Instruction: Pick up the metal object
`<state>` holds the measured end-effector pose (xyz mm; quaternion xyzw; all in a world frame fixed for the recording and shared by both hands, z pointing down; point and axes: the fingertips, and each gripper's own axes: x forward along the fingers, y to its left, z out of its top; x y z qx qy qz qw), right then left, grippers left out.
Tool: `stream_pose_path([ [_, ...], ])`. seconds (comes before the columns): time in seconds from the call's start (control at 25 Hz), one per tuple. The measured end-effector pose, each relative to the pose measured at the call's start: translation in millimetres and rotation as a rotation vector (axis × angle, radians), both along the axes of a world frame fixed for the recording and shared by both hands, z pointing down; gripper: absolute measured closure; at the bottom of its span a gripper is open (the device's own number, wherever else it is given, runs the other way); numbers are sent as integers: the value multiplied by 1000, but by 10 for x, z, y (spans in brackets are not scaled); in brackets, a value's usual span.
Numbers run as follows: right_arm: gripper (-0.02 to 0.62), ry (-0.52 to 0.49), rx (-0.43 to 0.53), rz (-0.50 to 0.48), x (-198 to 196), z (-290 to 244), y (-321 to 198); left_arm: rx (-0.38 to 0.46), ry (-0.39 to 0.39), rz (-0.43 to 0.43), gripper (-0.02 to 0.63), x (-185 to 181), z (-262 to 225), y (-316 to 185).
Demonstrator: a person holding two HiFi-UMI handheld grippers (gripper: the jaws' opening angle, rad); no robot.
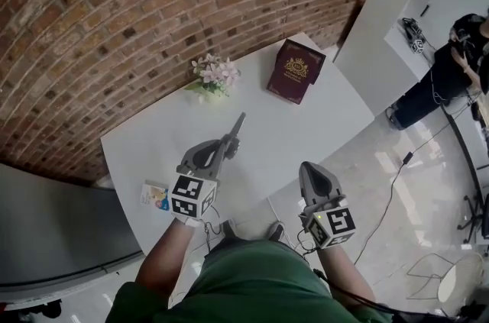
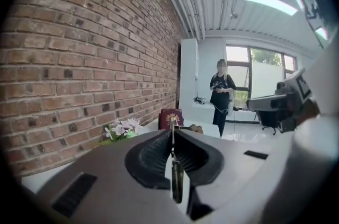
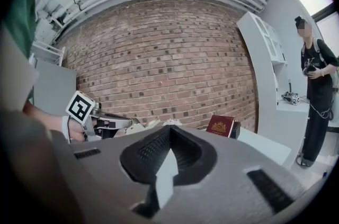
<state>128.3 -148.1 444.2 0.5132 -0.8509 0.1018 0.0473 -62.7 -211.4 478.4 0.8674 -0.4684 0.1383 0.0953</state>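
Over the near edge of the tabletop (image 1: 306,123) | left gripper (image 1: 227,148) jaws closed tight on metal object (image 1: 237,127), thin blade clamped edge-on, probably so it cannot twist; seems lifted clear | right gripper (image 1: 312,170) jaws closed, empty, beyond the near edge, likely to stay clear

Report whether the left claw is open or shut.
Shut: the left claw pinches the thin metal object between its jaws.
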Motion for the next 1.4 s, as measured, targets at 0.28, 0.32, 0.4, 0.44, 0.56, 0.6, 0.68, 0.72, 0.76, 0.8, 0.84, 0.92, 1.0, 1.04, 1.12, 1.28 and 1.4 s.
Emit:
stream_pose_path([
  [0.28, 592, -11, 60, -26, -56, -287, 20, 89, 57, 4, 589, -3, -493, 189],
  [0.32, 592, -14, 60, -28, -71, -321, 30, 103, 64, 4, 589, -7, -556, 215],
  [0.4, 592, -24, 61, -34, -108, -390, 48, 130, 78, 4, 589, -14, -683, 264],
  [0.44, 592, -29, 62, -38, -131, -422, 59, 143, 85, 4, 589, -18, -746, 289],
  [0.56, 592, -31, 87, -50, -175, -466, 91, 180, 109, 7, 589, -34, -910, 374],
  [0.6, 592, -29, 99, -52, -182, -473, 100, 192, 116, 9, 589, -41, -958, 402],
  [0.68, 593, -34, 107, -58, -219, -525, 117, 217, 127, 14, 589, -55, -1054, 455],
  [0.72, 592, -38, 107, -61, -242, -557, 124, 228, 130, 16, 589, -63, -1097, 477],
  [0.76, 592, -40, 109, -63, -260, -581, 126, 238, 130, 18, 589, -70, -1132, 496],
  [0.8, 592, -41, 112, -66, -274, -596, 126, 245, 130, 19, 589, -76, -1157, 511],
  [0.84, 594, -41, 114, -69, -287, -605, 124, 250, 128, 20, 589, -81, -1174, 523],
  [0.92, 592, -40, 112, -74, -314, -615, 118, 252, 126, 22, 589, -89, -1184, 536],
  [1.0, 593, -40, 110, -77, -343, -620, 106, 249, 125, 22, 589, -97, -1174, 539],
  [1.04, 594, -39, 109, -79, -356, -617, 99, 248, 124, 21, 589, -103, -1165, 538],
  [1.12, 594, -38, 109, -81, -376, -606, 86, 247, 122, 20, 589, -115, -1145, 537],
  [1.28, 594, -37, 101, -85, -392, -592, 53, 236, 129, 22, 589, -116, -1116, 519],
  [1.4, 594, -33, 98, -85, -374, -565, 16, 220, 130, 24, 589, -87, -1100, 487],
])
